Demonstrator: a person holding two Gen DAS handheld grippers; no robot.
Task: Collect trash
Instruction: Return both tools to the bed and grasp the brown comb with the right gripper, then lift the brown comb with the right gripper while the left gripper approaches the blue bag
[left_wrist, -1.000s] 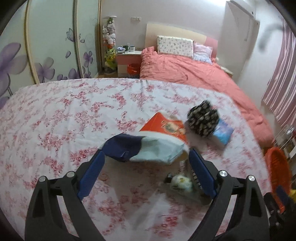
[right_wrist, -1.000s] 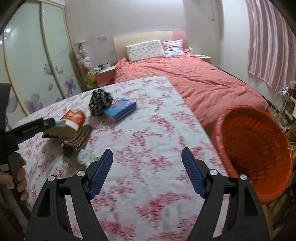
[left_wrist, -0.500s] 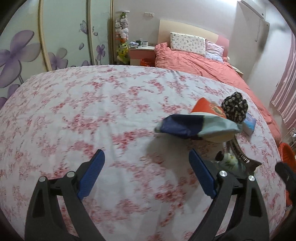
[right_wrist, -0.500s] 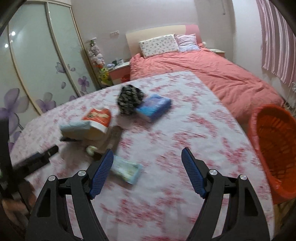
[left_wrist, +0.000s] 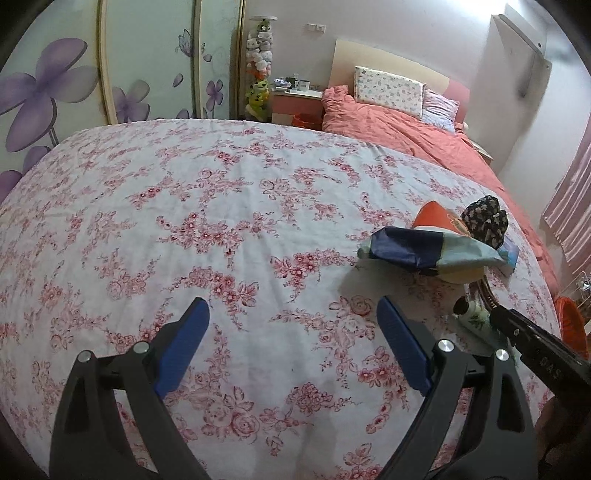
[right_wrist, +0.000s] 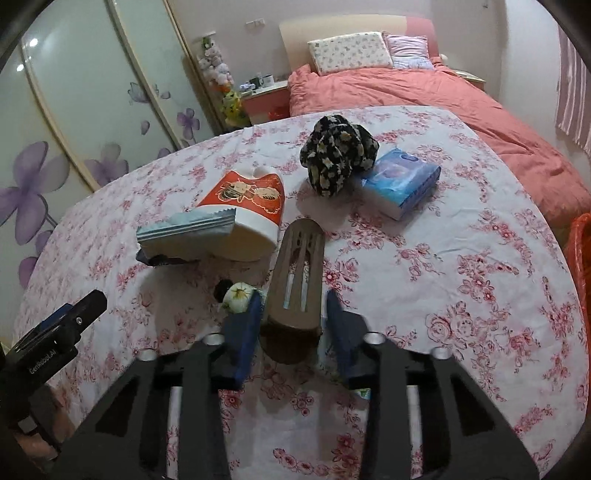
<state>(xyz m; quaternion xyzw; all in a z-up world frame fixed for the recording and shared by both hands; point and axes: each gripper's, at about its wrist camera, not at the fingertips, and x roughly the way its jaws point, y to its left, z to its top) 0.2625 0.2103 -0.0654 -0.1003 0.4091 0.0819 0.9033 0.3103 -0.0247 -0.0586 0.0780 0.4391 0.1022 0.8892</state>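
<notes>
Over the flowered desk (left_wrist: 184, 206), the left tool (left_wrist: 291, 306) hangs wide open with only cloth between its jaws. A blue-and-pale wrapper (left_wrist: 424, 251) lies to its right, and only a sliver of the brown piece is visible there. The right wrist view alone shows the grip. The right tool (right_wrist: 292, 297) has just been closing, and its pads now clamp the near end of the brown slotted piece (right_wrist: 295, 258). This piece is long and round-ended, and it lies on the desk beside a small flowered bottle (right_wrist: 238, 295).
</notes>
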